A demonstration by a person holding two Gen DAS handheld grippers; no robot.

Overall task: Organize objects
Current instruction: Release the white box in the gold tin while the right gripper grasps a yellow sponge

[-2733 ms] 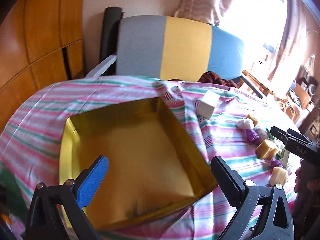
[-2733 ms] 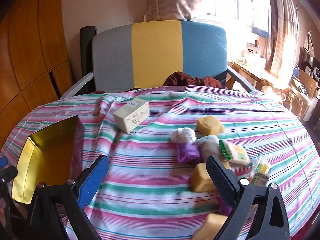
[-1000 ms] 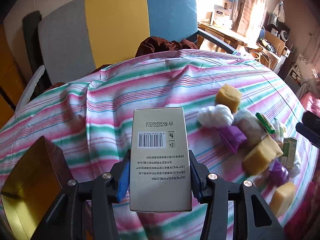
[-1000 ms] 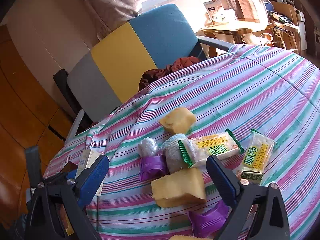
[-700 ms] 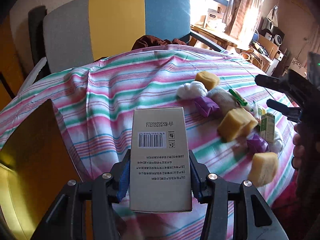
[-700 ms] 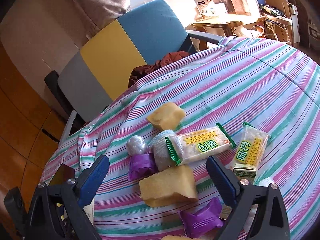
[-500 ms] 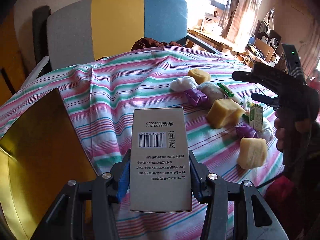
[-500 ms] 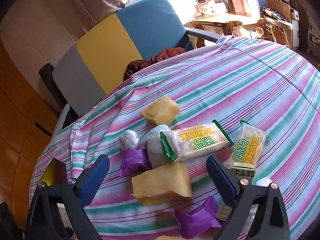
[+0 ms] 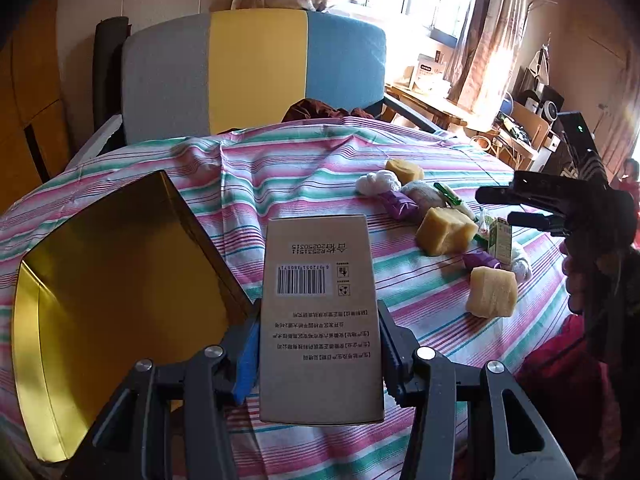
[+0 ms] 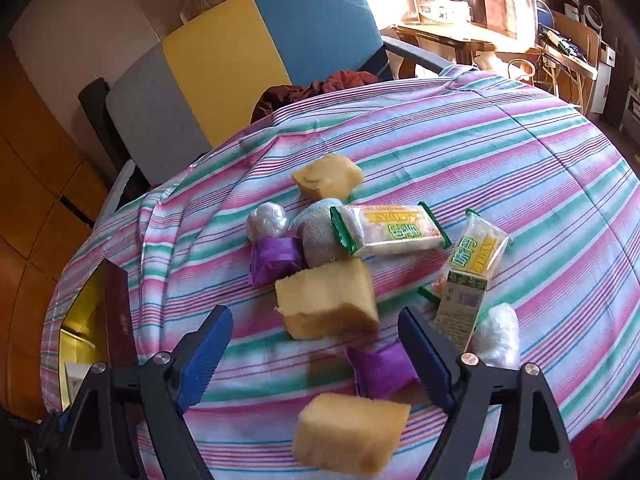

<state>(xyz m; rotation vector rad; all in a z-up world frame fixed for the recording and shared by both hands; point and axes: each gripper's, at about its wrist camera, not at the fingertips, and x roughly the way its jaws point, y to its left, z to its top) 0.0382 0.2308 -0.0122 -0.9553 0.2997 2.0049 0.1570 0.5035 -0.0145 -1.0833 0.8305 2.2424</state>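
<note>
My left gripper (image 9: 318, 340) is shut on a beige carton with a barcode (image 9: 320, 280) and holds it above the striped cloth, just right of the open gold box (image 9: 120, 280). My right gripper (image 10: 312, 320) hovers over a heap of snacks with its jaws closing. Its pads press on nothing. A yellow cake block (image 10: 328, 304) lies just ahead of its tips, and another yellow block (image 10: 352, 432) lies below between the fingers. In the left wrist view the right gripper (image 9: 500, 206) hangs at the right, above the heap.
The heap holds two green-and-yellow packets (image 10: 390, 232) (image 10: 480, 248), a small carton (image 10: 460, 312), purple sweets (image 10: 274, 258), white balls (image 10: 266, 218), a grey roll (image 10: 320, 232) and a far yellow block (image 10: 328, 176). A grey, yellow and blue chair (image 9: 256, 68) stands behind the round table.
My left gripper has carried the carton leftward, so the gold box now fills the left of its view. My right gripper has shifted over the snacks and its jaws have narrowed.
</note>
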